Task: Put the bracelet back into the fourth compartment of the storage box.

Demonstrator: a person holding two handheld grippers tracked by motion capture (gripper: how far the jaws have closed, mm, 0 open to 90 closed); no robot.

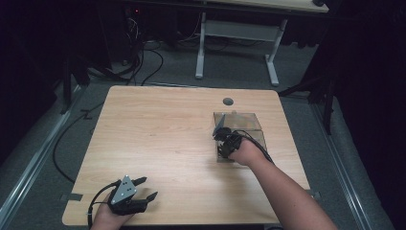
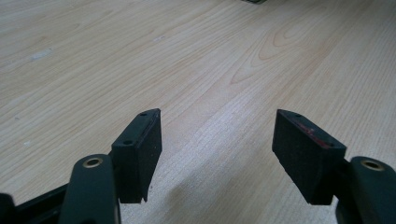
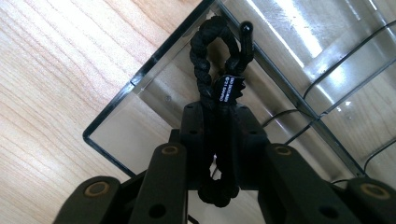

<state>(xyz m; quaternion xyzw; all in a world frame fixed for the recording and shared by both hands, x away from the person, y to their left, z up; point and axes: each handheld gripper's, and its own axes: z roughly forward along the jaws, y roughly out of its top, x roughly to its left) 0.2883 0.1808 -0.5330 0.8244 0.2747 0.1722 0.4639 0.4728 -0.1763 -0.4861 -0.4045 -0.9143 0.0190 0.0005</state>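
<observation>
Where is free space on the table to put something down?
The wide bare wood of the table is free between the left tongs at the near edge and the clear divided box on the right. It is crowded at the box, where the right tongs grip a black braided cord.

Left claw (image 1: 143, 188) sits low at the near left, jaws spread wide, nothing between them, hand behind it. Right forearm reaches forward at a slant, its claw (image 1: 224, 139) pointing down, jaws clamped narrow.
</observation>
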